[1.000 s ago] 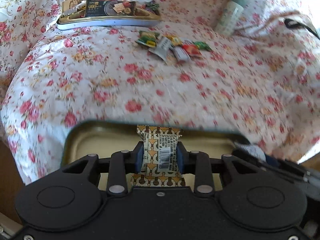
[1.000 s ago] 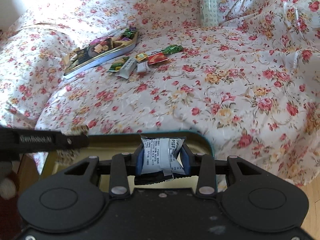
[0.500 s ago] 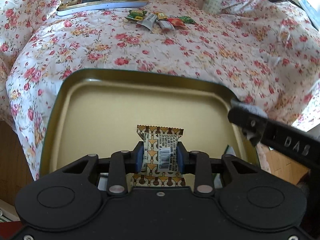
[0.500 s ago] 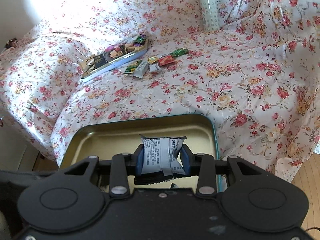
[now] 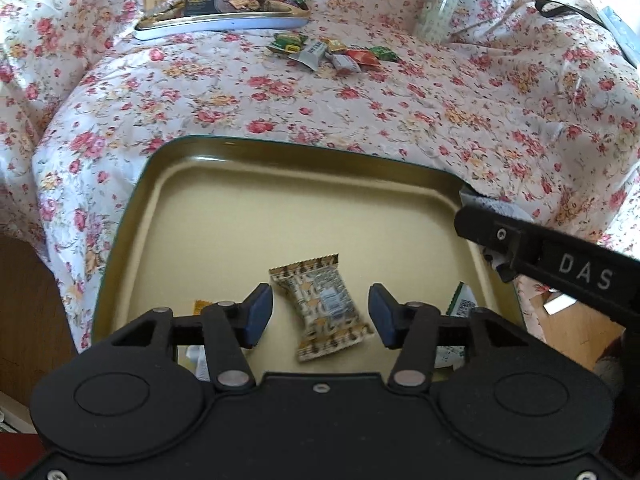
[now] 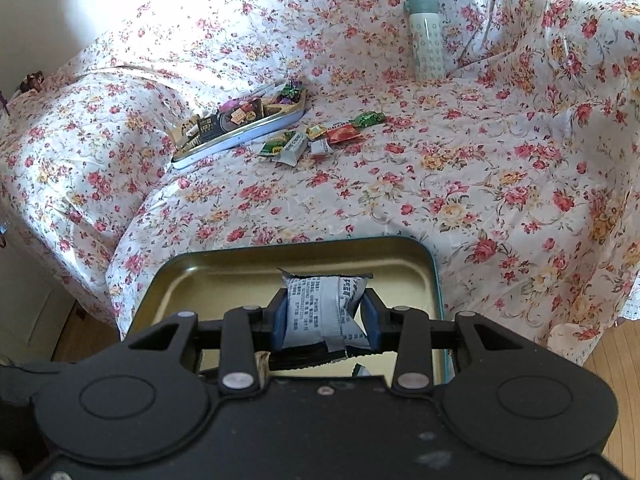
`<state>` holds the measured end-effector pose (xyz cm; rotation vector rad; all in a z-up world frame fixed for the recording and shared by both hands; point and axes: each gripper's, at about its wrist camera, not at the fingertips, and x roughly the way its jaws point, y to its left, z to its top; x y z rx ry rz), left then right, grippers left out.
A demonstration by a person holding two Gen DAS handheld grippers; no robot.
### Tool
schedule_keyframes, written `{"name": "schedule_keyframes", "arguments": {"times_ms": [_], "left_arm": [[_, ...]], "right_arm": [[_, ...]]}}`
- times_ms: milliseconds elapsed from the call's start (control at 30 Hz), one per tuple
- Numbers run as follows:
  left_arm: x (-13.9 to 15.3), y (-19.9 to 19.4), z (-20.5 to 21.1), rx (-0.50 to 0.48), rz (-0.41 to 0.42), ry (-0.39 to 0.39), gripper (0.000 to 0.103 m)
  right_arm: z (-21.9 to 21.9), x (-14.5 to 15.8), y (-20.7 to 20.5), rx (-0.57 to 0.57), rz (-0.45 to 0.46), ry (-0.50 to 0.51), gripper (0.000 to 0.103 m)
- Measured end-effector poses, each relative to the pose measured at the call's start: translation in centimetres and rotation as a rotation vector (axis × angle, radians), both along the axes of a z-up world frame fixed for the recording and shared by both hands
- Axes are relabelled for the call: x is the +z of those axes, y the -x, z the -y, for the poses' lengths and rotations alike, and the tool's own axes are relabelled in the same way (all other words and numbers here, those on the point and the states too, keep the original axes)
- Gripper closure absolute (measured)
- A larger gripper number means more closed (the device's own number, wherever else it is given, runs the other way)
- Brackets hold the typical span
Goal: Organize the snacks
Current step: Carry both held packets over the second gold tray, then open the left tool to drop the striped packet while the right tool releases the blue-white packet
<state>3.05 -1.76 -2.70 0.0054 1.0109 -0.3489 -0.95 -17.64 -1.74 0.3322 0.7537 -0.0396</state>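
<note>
1. Two wide-spread fingers on our left gripper [image 5: 320,314] flank a brown patterned snack packet [image 5: 323,307] lying loose in the gold tray [image 5: 248,216].
2. Our right gripper [image 6: 326,320] clamps a grey snack packet [image 6: 320,312] above that tray [image 6: 224,276].

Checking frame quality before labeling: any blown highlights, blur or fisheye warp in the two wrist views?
Left wrist view: the patterned snack packet between the open jaws looks soft, likely motion blur; corners vignette black. Right wrist view: sunlight blows out the floral cloth at upper left; the gray packet stays sharp, print legible. Both: the tin tray rim bows from fisheye distortion.
</note>
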Motion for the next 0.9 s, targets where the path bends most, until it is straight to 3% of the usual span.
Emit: {"name": "schedule_keyframes", "arguments": {"times_ms": [233, 300, 900], "left_arm": [[0.23, 0.53, -0.44, 0.05, 0.043, -0.073, 0.045], [0.27, 0.64, -0.54, 0.051, 0.048, -0.079, 0.045], [0.37, 0.95, -0.69, 0.078, 0.069, -0.121, 0.045]], "right_arm": [[-0.34, -0.22, -0.04, 0.01, -0.008, 0.011, 0.061], [-0.31, -0.14, -0.02, 0.001, 0.0, 0.008, 0.056], [-0.75, -0.38, 0.41, 0.029, -0.025, 0.044, 0.052]]}}
